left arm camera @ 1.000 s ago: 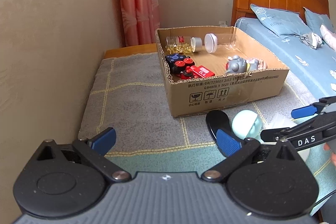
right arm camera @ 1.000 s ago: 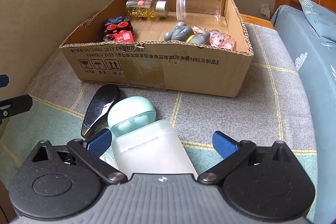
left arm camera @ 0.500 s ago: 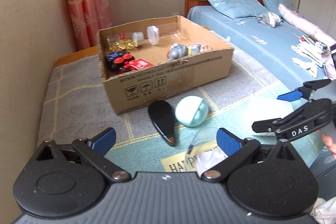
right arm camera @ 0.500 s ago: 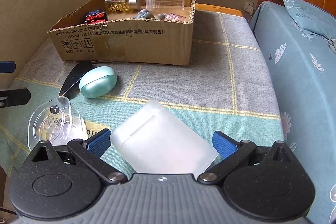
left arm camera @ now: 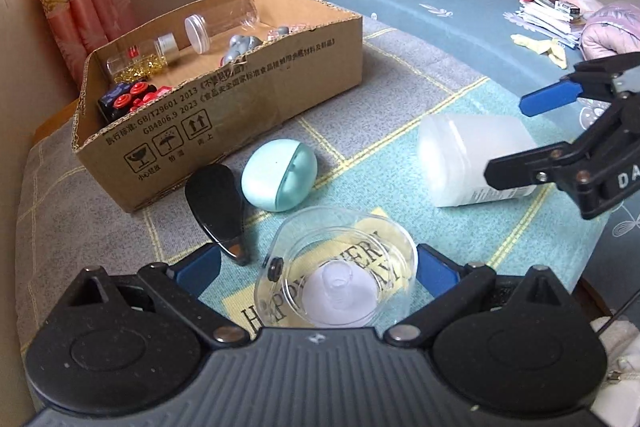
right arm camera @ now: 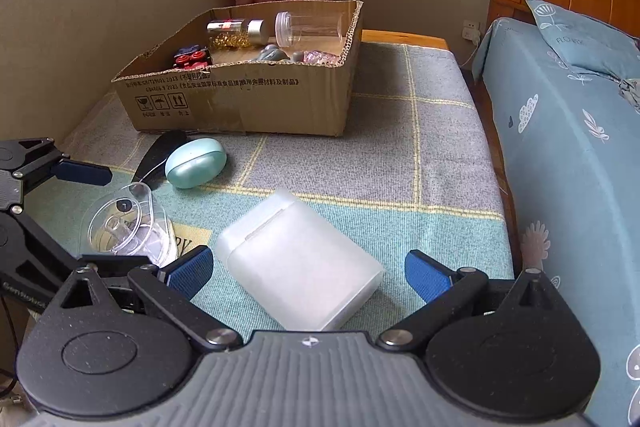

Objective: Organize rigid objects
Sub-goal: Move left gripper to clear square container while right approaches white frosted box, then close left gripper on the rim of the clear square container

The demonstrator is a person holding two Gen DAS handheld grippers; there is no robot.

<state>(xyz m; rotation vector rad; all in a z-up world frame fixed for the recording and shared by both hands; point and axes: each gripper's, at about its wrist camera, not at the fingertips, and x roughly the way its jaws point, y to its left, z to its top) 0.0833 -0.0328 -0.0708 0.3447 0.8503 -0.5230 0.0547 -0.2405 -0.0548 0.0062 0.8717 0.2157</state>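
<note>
Both jaws stood released: left gripper (left arm camera: 318, 263) had swung onto the clear dish (left arm camera: 340, 267), right gripper (right arm camera: 308, 271) straddling the white case (right arm camera: 298, 263); pickups looked imminent.

Each wrist view looks forward, low and close, over the blanket (right arm camera: 400, 155). Both share the cardboard box (left arm camera: 240, 83) and each other's tool.

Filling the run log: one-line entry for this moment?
left tool: open, around clear lid | right tool: open, around frosted box | cardboard box: part-filled
</note>
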